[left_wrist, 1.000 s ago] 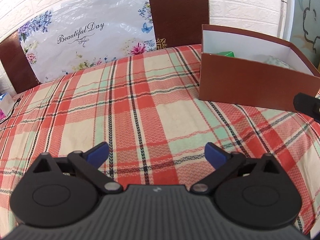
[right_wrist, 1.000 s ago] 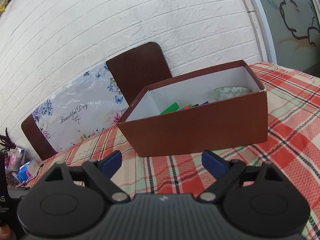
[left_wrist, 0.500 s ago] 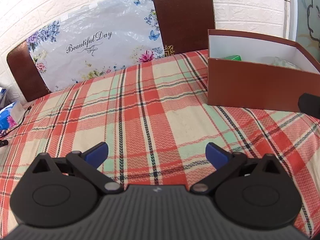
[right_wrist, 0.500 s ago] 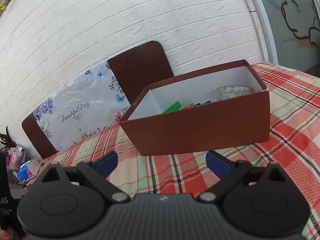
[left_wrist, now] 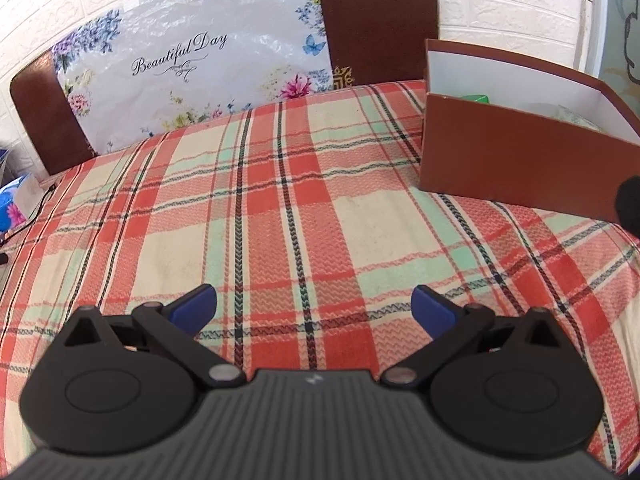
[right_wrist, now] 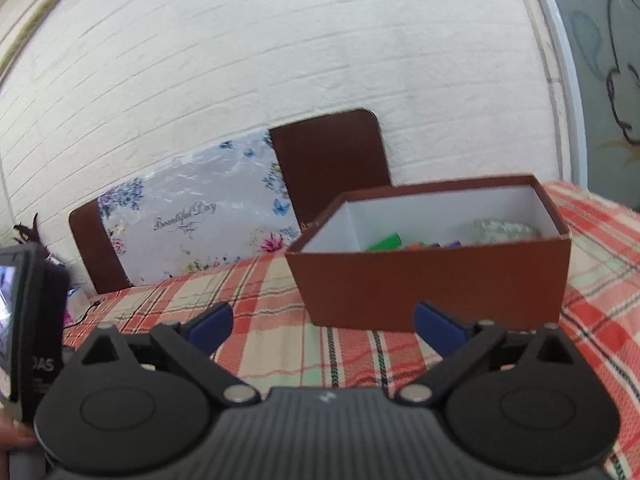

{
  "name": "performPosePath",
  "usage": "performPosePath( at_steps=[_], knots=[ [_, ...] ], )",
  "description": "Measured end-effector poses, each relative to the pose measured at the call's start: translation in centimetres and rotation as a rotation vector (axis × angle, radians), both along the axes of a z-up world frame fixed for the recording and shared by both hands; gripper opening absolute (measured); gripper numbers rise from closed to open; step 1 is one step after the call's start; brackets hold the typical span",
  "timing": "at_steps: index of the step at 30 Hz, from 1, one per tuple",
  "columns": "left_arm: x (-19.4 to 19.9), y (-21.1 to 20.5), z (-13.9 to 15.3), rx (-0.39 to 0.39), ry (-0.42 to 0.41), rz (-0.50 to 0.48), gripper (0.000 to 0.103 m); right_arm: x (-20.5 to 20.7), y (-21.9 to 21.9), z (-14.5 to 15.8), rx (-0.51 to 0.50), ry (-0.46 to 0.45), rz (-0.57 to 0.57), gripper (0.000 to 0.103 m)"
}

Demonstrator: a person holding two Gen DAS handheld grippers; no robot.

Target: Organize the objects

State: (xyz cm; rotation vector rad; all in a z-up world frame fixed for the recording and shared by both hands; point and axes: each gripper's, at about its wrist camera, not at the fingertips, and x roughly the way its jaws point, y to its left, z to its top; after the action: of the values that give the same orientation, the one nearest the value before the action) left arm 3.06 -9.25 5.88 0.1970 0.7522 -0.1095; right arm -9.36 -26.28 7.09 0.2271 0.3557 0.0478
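Note:
A brown open box [right_wrist: 432, 280] with white inside stands on the plaid tablecloth [left_wrist: 280, 216]. It holds a green item [right_wrist: 384, 242], small colourful items and a patterned tape roll [right_wrist: 506, 230]. It also shows in the left wrist view [left_wrist: 516, 160] at the right. My left gripper [left_wrist: 314, 306] is open and empty above bare cloth, left of the box. My right gripper [right_wrist: 322, 324] is open and empty, just in front of the box.
Two brown chair backs [left_wrist: 380, 16] and a floral "Beautiful Day" bag [left_wrist: 192, 68] stand behind the table by a white brick wall. A blue packet [left_wrist: 16, 200] lies at the far left edge. A device with a screen [right_wrist: 24, 320] is at the left.
Both grippers have pulled back and risen a little; the right view has tilted up and the box looks farther off. Both stay open and empty.

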Motion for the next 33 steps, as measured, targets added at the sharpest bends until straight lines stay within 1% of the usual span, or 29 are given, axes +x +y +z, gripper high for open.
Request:
performPosePath(
  at_steps=[2, 4, 8, 16, 24, 26, 28, 31, 33],
  knots=[
    [0.2, 0.4, -0.1, -0.010, 0.014, 0.010, 0.103, -0.3, 0.9, 0.1, -0.044, -0.018, 0.021, 0.103],
    [0.1, 0.6, -0.1, -0.021, 0.022, 0.019, 0.103, -0.2, 1.3, -0.1, -0.062, -0.002, 0.027, 0.103],
    [-0.1, 0.9, 0.0, -0.025, 0.014, 0.041, 0.103, 0.0, 1.0, -0.6, -0.038, 0.036, 0.022, 0.103],
    [-0.8, 1.2, 0.5, -0.016, -0.014, 0.046, 0.103, -0.2, 0.4, -0.8, -0.018, 0.065, 0.011, 0.103],
    [-2.2, 2.0, 1.2, -0.032, -0.041, 0.049, 0.103, -1.3, 0.3, -0.7, 0.013, 0.076, 0.013, 0.103],
    [-2.5, 2.1, 1.5, -0.038, -0.045, 0.047, 0.103, -1.7, 0.6, -0.6, 0.006, 0.080, 0.020, 0.103],
    [-2.5, 2.1, 1.8, -0.051, -0.052, 0.038, 0.103, -2.0, 0.7, -0.3, -0.008, 0.070, 0.023, 0.103],
    [-2.3, 1.9, 1.9, -0.049, -0.069, 0.039, 0.103, -2.0, 0.5, 0.2, -0.010, 0.049, 0.005, 0.103],
    [-2.0, 1.9, 1.5, -0.054, -0.056, 0.034, 0.103, -1.9, 0.2, 0.0, 0.000, 0.063, 0.002, 0.103]
  ],
)
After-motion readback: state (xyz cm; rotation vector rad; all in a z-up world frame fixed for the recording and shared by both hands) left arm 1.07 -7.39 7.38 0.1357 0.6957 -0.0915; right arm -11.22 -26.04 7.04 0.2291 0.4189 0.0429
